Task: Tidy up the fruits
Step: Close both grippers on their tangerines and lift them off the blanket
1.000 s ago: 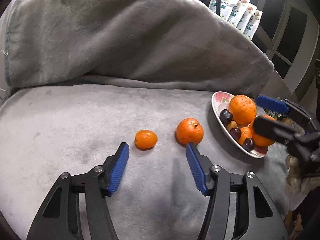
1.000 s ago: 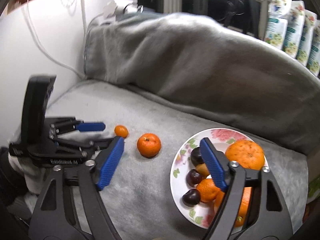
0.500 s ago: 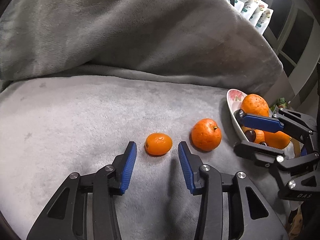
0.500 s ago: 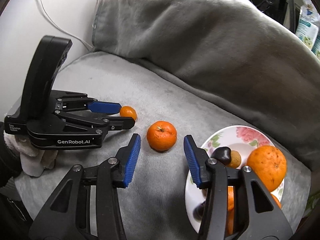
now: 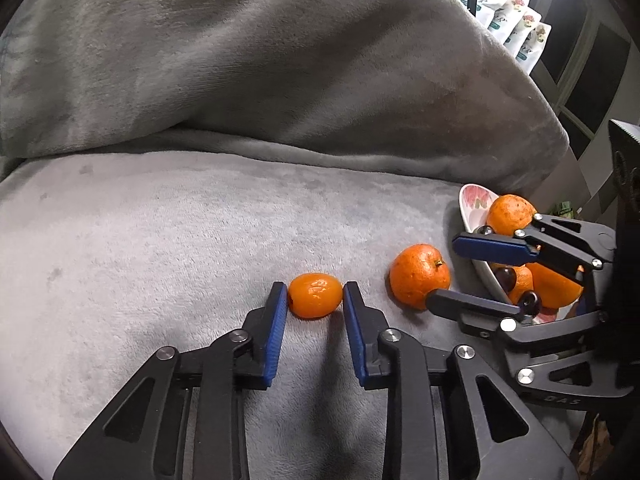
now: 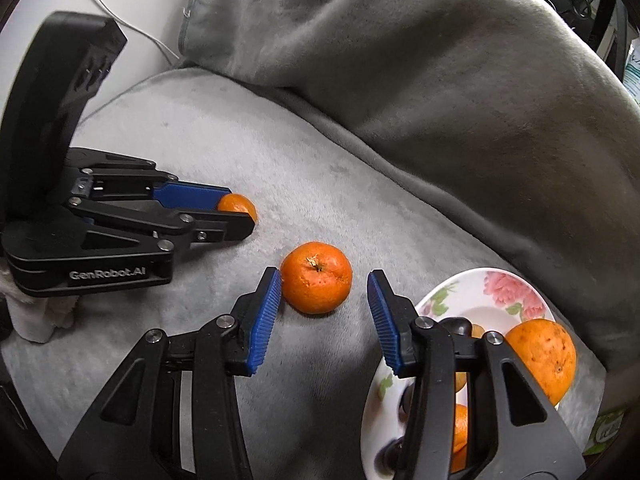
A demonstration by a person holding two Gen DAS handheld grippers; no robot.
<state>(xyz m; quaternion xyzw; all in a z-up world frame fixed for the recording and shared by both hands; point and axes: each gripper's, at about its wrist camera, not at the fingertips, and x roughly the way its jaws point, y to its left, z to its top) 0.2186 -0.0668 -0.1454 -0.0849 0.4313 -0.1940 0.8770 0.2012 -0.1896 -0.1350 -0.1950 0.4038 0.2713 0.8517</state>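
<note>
A small oval orange fruit (image 5: 315, 296) lies on the grey blanket seat. My left gripper (image 5: 315, 293) has its jaws closing on it, and both blue pads touch its sides. To its right sits a mandarin (image 6: 316, 278) with a stem. My right gripper (image 6: 323, 280) straddles it: the left pad touches the fruit and the right pad stands a little apart. A floral plate (image 6: 500, 292) at the right holds a large orange (image 6: 544, 356), more orange fruit and dark plums (image 5: 506, 276), partly hidden by the right finger.
A big mound of grey blanket (image 5: 280, 60) rises behind the seat. Printed packets (image 5: 516, 20) stand at the back right. A white cable (image 6: 132, 28) runs down the wall at the left. A white cloth (image 6: 36, 320) shows under the left gripper's body.
The left jaws narrowed around the small orange fruit until the pads met it. The right gripper swung from over the plate to the mandarin, dropped lower and narrowed.
</note>
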